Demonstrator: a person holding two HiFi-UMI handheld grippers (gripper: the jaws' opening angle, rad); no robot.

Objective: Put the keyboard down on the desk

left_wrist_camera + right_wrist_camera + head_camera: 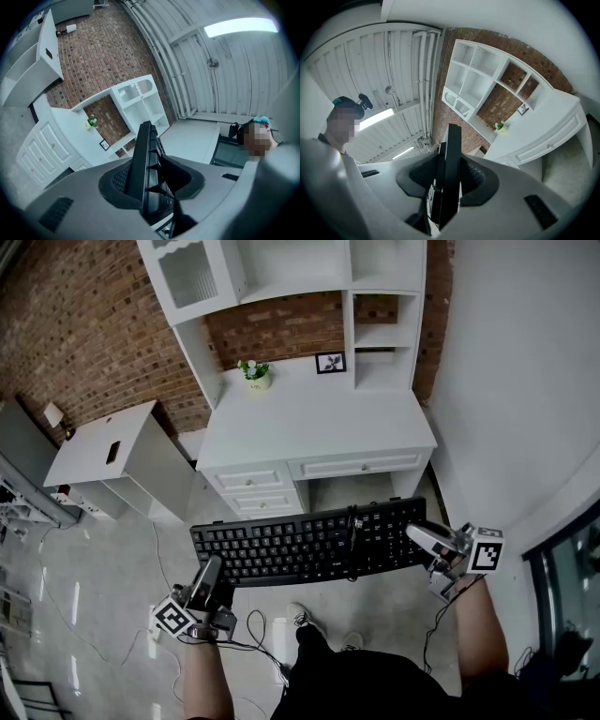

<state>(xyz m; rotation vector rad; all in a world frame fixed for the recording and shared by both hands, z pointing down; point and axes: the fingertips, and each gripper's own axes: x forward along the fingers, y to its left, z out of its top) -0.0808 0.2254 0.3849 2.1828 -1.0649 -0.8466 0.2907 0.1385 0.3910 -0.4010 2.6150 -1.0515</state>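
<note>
Long black plastic keyboard [309,545] clamped at ends by left gripper [210,570] and right gripper [419,534], short of white wooden desk [319,423].

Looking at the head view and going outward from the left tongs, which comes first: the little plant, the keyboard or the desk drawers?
1. The keyboard, clamped in the left tongs.
2. The desk drawers, just beyond it.
3. The plant, farthest back on the desk.

The left gripper [208,570], at seven o'clock in the head view, points toward twelve, jaws clamped on the keyboard's [309,545] left end. The right gripper [419,534], at four o'clock, points toward ten, clamping the right end. Bare forearms reach forward.
</note>
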